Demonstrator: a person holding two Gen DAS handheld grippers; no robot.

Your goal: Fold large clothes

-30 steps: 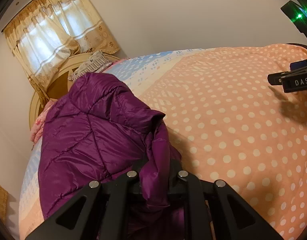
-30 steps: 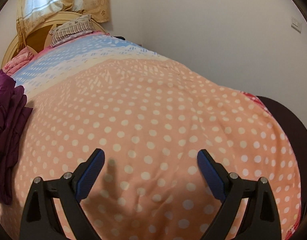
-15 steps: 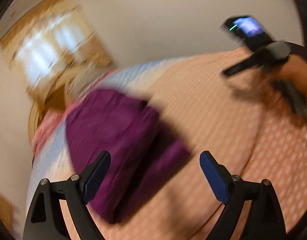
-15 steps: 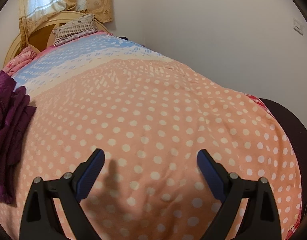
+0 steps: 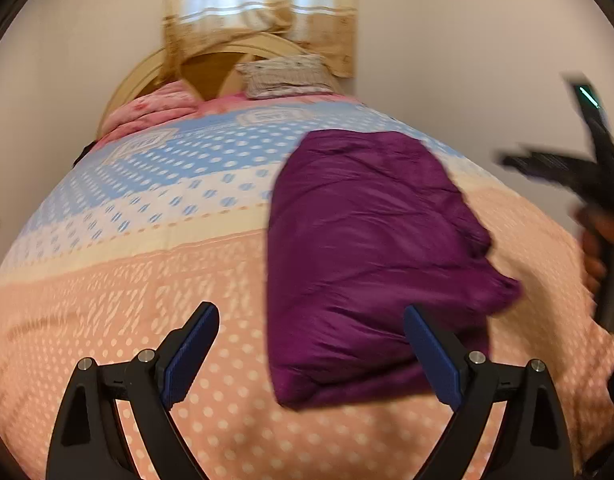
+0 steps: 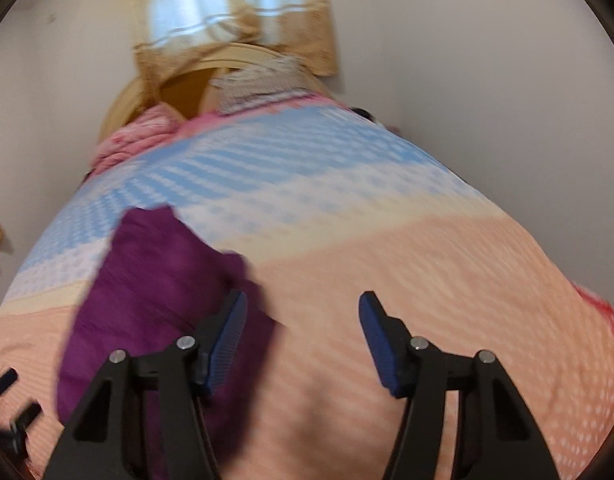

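A purple puffer jacket (image 5: 359, 248) lies folded in a long bundle on the polka-dot bedspread (image 5: 127, 288). My left gripper (image 5: 311, 352) is open and empty, hovering over the jacket's near end. In the right wrist view the jacket (image 6: 155, 300) lies to the lower left, blurred. My right gripper (image 6: 303, 338) is open and empty, its left finger over the jacket's right edge. The right gripper also shows blurred at the right edge of the left wrist view (image 5: 587, 184).
The bed has a wooden headboard (image 5: 211, 68) with a striped pillow (image 5: 287, 76) and a pink blanket (image 5: 151, 108) at the far end. A curtained window (image 5: 259, 4) is behind it. Walls flank both sides of the bed.
My left gripper let go of the jacket, opened and swung round to face the headboard. My right gripper turned left toward the jacket, with its jaws a little narrower.
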